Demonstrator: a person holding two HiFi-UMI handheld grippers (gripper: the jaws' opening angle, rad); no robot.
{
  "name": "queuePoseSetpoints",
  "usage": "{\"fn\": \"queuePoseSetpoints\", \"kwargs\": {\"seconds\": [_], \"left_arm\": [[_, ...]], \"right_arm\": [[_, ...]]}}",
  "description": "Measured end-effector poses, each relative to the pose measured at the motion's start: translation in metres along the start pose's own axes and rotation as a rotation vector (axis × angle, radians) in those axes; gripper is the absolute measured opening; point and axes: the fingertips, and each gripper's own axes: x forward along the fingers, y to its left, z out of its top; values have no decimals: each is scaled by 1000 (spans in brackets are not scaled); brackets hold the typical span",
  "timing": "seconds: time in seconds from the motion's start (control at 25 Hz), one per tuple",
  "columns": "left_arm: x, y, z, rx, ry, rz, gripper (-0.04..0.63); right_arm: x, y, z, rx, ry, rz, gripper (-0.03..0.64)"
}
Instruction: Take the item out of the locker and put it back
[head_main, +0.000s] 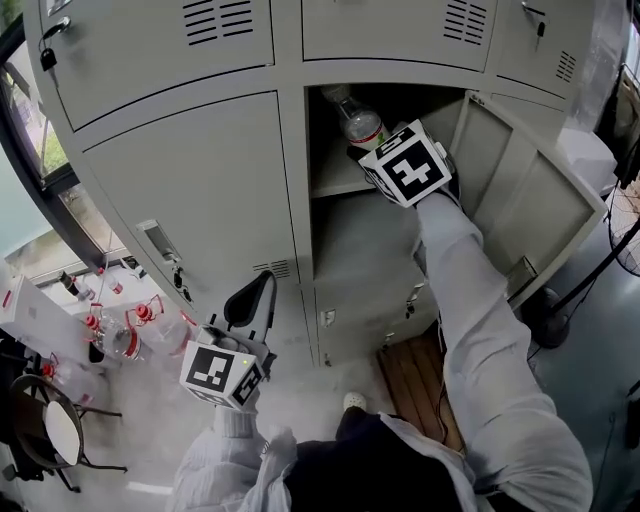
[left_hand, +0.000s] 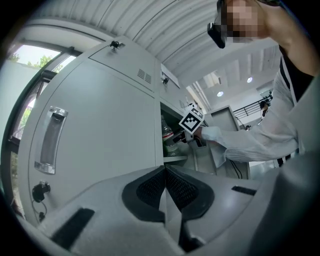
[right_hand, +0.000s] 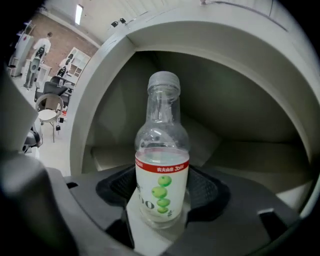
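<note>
Head view: the right gripper (head_main: 368, 150) was shown reaching up into the open locker (head_main: 292, 200), while the left gripper (head_main: 252, 300) was held low in front of the closed door (head_main: 200, 190) beside it.
Task's thing: a clear bottle (head_main: 362, 122) with a red-banded label was found at the mouth of the upper compartment, above the inner shelf (head_main: 335, 183). Whether its base rested on that shelf could not be told.
Key relation: the bottle was placed directly between the right gripper's jaws, its long axis upright and crosswise to them, cap uppermost. The depth of the compartment lay straight ahead of it.
Nearer hand: the right one, already on the bottle. The left was kept well apart, lower and to the left.
Right gripper (right_hand: 162, 202): the jaws were set partly apart and pinched on the labelled lower body of the bottle (right_hand: 162, 170), one pad on each side.
Left gripper (left_hand: 165, 187): the pads were pressed together, with nothing between them.
Open door (head_main: 525, 195): swung aside to the right, so the opening was left unobstructed.
Step judged: the bottle was being carried through the opening. The direction, inward or outward, could not be settled from these views.
</note>
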Motion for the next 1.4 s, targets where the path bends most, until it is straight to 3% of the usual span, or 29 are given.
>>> {"fn": "queuePoseSetpoints", "kwargs": {"seconds": [0.16,0.36,0.72,1.12,1.4], "left_arm": [[6,5,-2,4,3,25,8],[13,14,-3,10,12,53,8],[21,27,-5,14,17,107,8],[23,37,-7,21,32,138,8],[27,41,-11,12,28,133,8]], "right_arm": [[19,-10,11,54,-52,20,301],[40,-8,21,206,-126,123,301],[69,-5,38,337,-194,234,301],[97,-12,29,381,-158,231,301],[109,-21,16,536,-163,264,302]]}}
